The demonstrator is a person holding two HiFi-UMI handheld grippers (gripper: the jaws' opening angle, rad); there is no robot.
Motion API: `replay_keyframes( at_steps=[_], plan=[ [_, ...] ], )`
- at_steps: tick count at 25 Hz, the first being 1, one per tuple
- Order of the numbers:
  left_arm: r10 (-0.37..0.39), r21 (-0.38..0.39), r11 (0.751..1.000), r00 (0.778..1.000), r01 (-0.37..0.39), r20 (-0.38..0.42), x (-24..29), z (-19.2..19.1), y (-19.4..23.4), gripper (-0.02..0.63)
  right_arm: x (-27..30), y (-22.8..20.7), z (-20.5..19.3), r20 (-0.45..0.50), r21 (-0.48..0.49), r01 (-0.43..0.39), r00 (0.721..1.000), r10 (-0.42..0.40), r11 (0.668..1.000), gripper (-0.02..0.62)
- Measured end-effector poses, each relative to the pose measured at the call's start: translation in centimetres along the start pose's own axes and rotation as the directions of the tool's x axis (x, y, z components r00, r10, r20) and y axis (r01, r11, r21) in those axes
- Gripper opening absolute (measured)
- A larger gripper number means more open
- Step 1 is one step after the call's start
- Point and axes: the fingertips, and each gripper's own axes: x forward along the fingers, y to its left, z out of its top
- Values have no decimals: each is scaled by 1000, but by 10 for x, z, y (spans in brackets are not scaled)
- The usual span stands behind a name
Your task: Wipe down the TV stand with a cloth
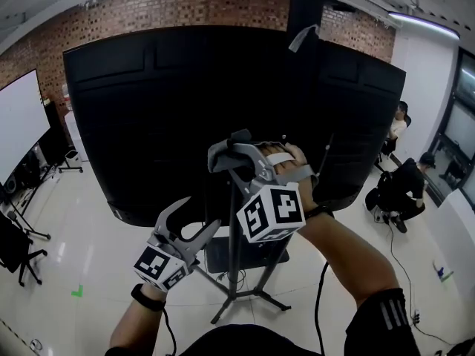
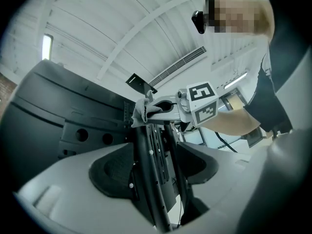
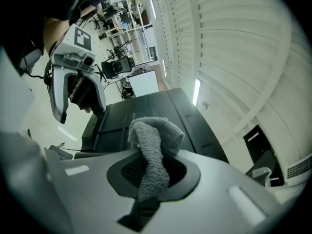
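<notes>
— Cloth?
— Pinched tight in your right gripper, atop the TV stand post. Drag down slowly, pressing; left gripper (jaws apart) seemingly frames the post untouched.

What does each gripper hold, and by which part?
The right gripper clamps the grey cloth by one end. The left gripper holds nothing: its open jaws flank the stand's pole.

Head camera looks down over TV and stand; both gripper cameras sit close, tilted ceilingward, sharing the TV, at nine o'clock in the left's.
</notes>
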Motion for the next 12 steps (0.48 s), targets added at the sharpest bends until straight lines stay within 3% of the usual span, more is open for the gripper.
replay_keyframes(
  at_steps=[12],
  plan=[
    [34, 36, 999, 999, -34, 14, 35, 12, -15, 302, -1, -42, -58, -2, 54, 1, 1000, -1, 999, 35]
  ],
)
